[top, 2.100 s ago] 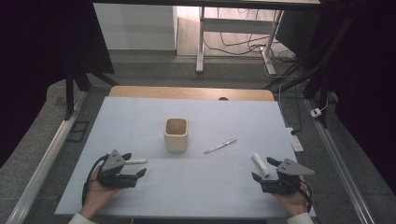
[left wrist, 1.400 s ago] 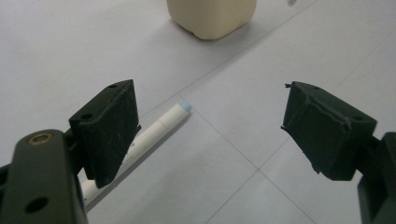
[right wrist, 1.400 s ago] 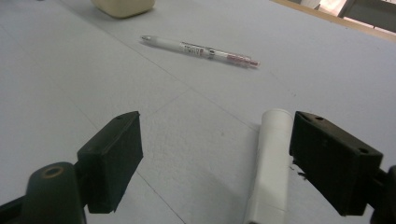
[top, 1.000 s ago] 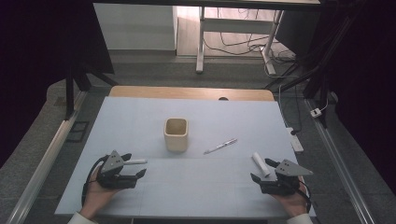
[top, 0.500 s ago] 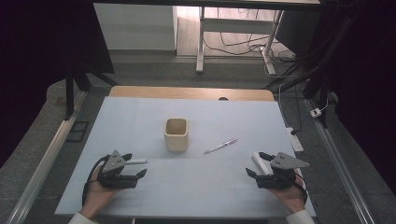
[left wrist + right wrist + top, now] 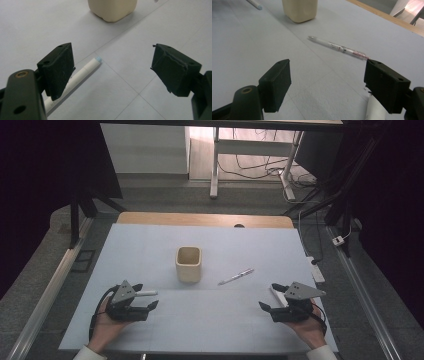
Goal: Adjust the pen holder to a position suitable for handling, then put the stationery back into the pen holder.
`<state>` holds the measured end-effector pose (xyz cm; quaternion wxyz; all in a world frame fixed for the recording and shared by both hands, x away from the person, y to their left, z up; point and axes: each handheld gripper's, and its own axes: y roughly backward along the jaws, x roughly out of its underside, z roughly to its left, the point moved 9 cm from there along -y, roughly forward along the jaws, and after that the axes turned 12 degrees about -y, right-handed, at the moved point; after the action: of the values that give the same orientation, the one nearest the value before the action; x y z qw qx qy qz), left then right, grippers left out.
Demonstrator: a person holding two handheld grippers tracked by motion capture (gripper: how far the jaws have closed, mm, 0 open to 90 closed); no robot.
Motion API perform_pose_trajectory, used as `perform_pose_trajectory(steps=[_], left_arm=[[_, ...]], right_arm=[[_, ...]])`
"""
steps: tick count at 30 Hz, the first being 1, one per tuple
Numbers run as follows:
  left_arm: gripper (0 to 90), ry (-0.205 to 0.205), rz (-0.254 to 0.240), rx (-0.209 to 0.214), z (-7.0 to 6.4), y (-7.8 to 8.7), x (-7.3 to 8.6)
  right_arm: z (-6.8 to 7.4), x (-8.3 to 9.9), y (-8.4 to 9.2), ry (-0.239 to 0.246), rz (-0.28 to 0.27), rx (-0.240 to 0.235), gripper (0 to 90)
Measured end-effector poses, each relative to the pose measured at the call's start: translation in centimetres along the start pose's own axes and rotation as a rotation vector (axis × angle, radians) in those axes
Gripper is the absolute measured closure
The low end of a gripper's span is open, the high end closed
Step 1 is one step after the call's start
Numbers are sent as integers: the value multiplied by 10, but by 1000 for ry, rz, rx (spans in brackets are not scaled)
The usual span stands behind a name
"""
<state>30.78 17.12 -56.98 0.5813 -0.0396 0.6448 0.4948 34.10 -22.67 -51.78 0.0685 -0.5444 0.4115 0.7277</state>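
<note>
Pens and a cup lie ahead of me on the pale blue desk. My left tool rests low near the desk's near left corner, jaws spread wide with nothing between them. In the left gripper view a white marker lies just beside the left-hand jaw, partly hidden behind it, its pale blue tip pointing toward the cream cup. From above, that marker shows just past the tool's grey plate.

My right tool sits near the desk's near right corner, its jaws also wide apart and holding nothing. A second white marker lies under its right-hand jaw in the right gripper view, mostly hidden; from above I see part of it next to the tool.

Farther out, a slim clear pen lies flat on the desk, slanted, just right of the cup. The cup stands upright near the desk's middle, well apart from both tools. In the right gripper view the pen lies between my jaws' line of sight and the cup.
</note>
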Motion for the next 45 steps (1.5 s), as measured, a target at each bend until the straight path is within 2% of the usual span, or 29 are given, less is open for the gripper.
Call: perform_pose_trajectory(steps=[6, 12, 17, 20, 24, 26, 31, 34, 36, 45], left_arm=[[179, -1, 0, -1, 0, 0, 0], [179, 8, 0, 1, 0, 1, 1], [179, 3, 2, 5, -1, 0, 2], [179, 4, 1, 6, -1, 0, 2], [179, 2, 3, 7, -2, -1, 2], [180, 2, 5, 9, -2, -1, 3], [180, 1, 9, 5, -1, -2, 3], [180, 1, 10, 4, -1, -2, 3], [180, 0, 10, 4, -1, -2, 3], [180, -3, 8, 5, -1, -2, 3]], right_arm=[[2, -2, -8, 12, 33, -16, 205], [1, -9, -14, 15, 34, -27, 210], [2, -18, -19, 37, 45, -38, 212], [0, -23, -23, 48, 32, -20, 212], [-6, -29, -27, 35, 6, 25, 227], [-10, -31, -27, 13, 4, 43, 226], [-16, -35, -28, -28, 16, 48, 234], [-18, -39, -27, -50, 7, 32, 240], [-20, -39, -28, -38, 27, 38, 245], [-23, -45, -40, 19, 75, 9, 232]])
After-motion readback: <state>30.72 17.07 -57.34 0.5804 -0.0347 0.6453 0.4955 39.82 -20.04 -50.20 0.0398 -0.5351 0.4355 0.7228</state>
